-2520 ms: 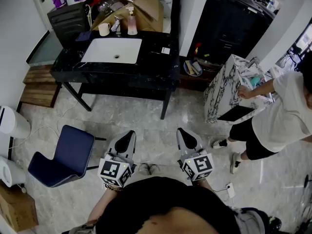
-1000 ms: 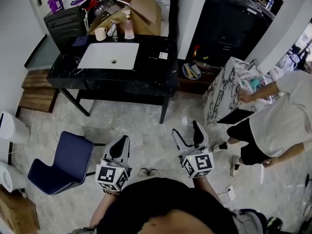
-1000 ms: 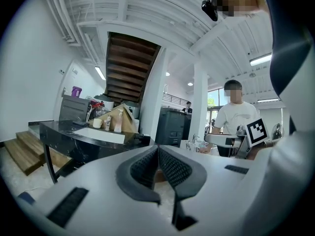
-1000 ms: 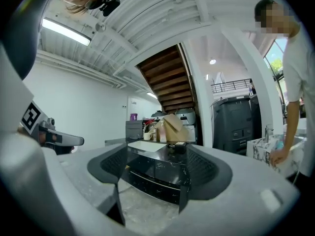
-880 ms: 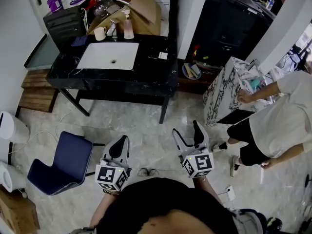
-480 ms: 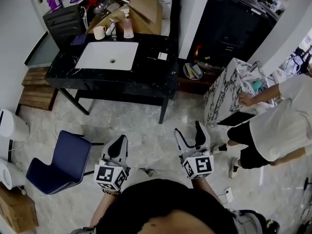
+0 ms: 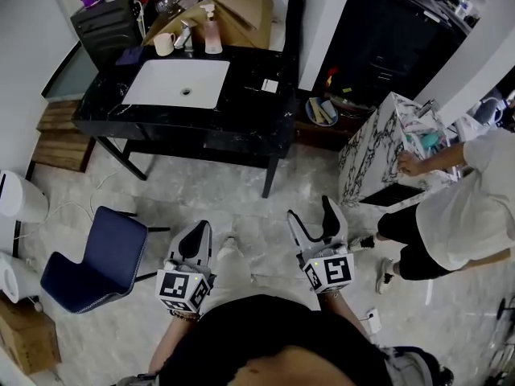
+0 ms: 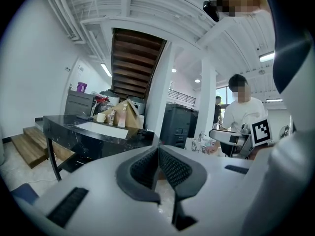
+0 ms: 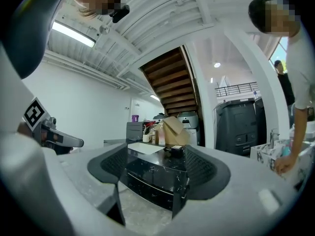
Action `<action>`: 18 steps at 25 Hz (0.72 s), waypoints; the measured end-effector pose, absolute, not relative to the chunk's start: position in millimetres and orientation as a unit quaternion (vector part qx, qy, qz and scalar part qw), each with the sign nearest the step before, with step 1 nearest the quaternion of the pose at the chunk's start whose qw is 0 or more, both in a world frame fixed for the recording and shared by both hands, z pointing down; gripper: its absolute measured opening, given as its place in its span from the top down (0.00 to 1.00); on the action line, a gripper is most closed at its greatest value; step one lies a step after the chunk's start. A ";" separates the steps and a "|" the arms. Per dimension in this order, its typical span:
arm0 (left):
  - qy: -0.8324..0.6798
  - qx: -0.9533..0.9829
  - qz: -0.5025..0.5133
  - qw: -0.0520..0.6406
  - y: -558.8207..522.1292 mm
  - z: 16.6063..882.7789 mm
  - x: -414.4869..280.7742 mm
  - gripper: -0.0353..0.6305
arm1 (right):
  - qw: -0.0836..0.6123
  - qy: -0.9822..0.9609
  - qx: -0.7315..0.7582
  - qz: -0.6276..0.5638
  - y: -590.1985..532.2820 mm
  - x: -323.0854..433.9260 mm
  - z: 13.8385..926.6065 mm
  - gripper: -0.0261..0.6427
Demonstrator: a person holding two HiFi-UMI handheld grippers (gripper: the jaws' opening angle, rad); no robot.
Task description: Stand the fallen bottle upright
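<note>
A black marble table [image 7: 241, 119] with a white sink basin [image 7: 177, 83] stands well ahead of me. At its back edge are a pink pump bottle [image 7: 213, 37], upright, and a cream mug [image 7: 166, 44]. From here I cannot make out a fallen bottle. My left gripper [image 7: 196, 240] is held low over the floor, shut with nothing in it; in the left gripper view the left gripper [image 8: 158, 154] has its pads pressed together. My right gripper [image 7: 315, 222] is open and empty. The table top [image 9: 152, 161] shows far off between its jaws.
A blue chair [image 7: 96, 260] stands on the floor at my left. A marble-patterned cabinet [image 7: 378, 147] is at the right, with a person in a white shirt [image 7: 459, 207] bent over it. An open cardboard box [image 7: 241, 2] sits behind the table.
The right gripper's jaws have opened since the earliest frame. I have shifted a little towards the table, and a light trouser leg now shows between the grippers.
</note>
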State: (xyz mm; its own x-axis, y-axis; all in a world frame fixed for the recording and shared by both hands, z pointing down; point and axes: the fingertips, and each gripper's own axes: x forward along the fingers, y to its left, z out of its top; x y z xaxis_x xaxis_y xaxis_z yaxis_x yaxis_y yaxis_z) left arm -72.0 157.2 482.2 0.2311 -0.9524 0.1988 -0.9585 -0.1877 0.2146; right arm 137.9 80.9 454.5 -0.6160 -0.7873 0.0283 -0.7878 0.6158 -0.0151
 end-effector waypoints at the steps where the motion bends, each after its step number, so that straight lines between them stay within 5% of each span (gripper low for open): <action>1: -0.621 0.770 0.011 0.148 155.2 482.8 -72.7 0.94 | 0.007 -0.899 0.438 0.017 78.4 137.6 455.6 0.43; 18: -0.606 0.784 -0.001 0.132 32.9 471.3 -106.3 0.94 | -0.011 -0.898 0.440 0.008 -33.1 99.5 437.6 0.43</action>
State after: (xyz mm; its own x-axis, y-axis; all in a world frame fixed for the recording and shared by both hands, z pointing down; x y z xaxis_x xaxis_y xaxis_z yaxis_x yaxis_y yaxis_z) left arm -106.3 32.9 471.3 0.2648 -0.9512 0.1582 -0.9508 -0.2302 0.2073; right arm 99.5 -33.1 437.6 -0.6128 -0.7902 -0.0123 -0.7899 0.6129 -0.0227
